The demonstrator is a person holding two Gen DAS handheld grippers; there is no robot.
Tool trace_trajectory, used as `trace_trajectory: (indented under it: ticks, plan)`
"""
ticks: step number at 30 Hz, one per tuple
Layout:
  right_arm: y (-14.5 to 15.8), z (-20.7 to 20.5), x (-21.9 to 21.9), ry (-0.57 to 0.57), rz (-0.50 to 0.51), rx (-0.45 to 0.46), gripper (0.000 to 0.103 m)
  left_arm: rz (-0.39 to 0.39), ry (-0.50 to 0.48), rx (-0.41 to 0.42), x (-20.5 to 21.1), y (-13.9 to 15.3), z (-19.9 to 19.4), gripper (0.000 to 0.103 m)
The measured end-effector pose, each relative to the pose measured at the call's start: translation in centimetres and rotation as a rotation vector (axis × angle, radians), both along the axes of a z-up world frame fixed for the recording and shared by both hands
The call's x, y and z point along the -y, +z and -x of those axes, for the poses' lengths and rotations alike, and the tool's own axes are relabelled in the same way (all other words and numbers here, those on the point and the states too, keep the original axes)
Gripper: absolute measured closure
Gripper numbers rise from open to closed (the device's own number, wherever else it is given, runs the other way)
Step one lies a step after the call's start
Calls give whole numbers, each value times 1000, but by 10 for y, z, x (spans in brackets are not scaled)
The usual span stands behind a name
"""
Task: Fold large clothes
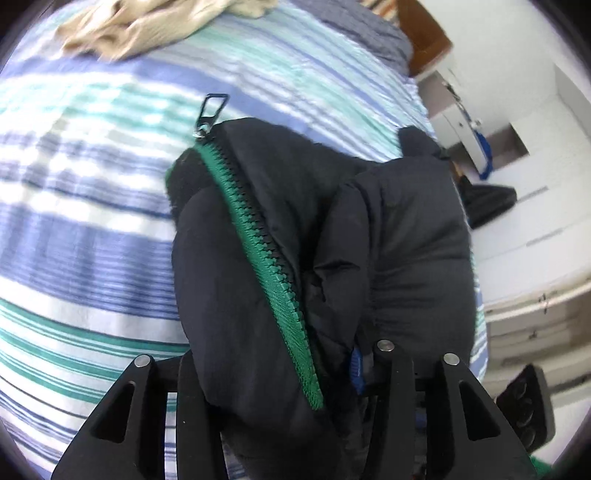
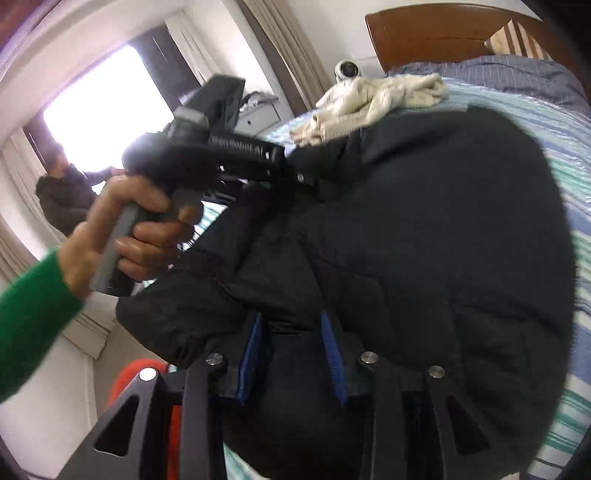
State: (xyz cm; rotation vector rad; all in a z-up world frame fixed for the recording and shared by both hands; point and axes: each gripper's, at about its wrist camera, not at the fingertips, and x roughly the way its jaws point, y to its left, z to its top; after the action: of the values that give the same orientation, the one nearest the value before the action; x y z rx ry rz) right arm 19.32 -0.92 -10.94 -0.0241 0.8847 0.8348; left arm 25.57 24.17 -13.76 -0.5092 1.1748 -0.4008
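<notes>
Gripping a black puffer jacket [image 1: 325, 236] at two points over the striped bed [image 1: 85, 229], apparently to lift and lay it for folding.

Left hand-held gripper [image 1: 288, 373]: jaws part closed, padded front edge bunched between them, blue pad showing at the cloth; held. Right hand-held gripper [image 2: 291, 354]: both blue pads press into a dark fold; held. In the right view the left hand [image 2: 122, 236], green sleeve [image 2: 29, 317], works its handle at 9 o'clock. Two holds likely keep the bulk spread, not slumped. Green zipper [image 1: 266, 258] marks the long axis in the left view, running 5 to 11 o'clock, metal pull [image 1: 210, 110] farthest away. Beige garment [image 1: 147, 22] lies beyond, at 12 o'clock.
</notes>
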Motion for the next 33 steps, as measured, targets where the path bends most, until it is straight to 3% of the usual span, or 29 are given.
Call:
trace_trajectory:
  ticks: [4, 8, 11, 13, 17, 20, 23, 25, 27, 28, 30, 33]
  plan:
    - [-10, -11, -16, 11, 45, -49, 73, 53, 63, -36, -11, -28, -2, 56]
    - [-22, -22, -20, -14, 41, -77, 75, 59, 100, -39, -12, -38, 1, 55]
    - [-15, -28, -16, -17, 53, -78, 75, 31, 105, -36, -8, -34, 4, 55]
    - [-8, -18, -17, -15, 65, -65, 75, -28, 88, -34, -1, -24, 7, 55]
    - [37, 6, -15, -36, 58, -10, 75, -177, 56, -5, 16, -9, 7, 55]
    - [85, 3, -3, -104, 48, 106, 75, -168, 63, -14, 12, -12, 6, 55]
    - [107, -35, 10, -191, 61, 87, 75, -146, 73, -22, 12, -13, 5, 54]
    - [101, -73, 21, -266, 87, 23, 74, -145, 77, -21, 11, -15, 7, 54]
    - [67, -110, 30, -303, 117, -113, 75, -140, 80, -25, 4, -19, 5, 54]
    - [54, -117, 29, -293, 133, -137, 75, -127, 83, -26, 3, -21, 5, 54]
    - [25, -122, 23, -288, 257, -103, 76, -99, 86, -31, 5, -25, 5, 53]
    - [13, -121, 23, -326, 269, -85, 76, -119, 93, -26, 11, -29, 2, 53]
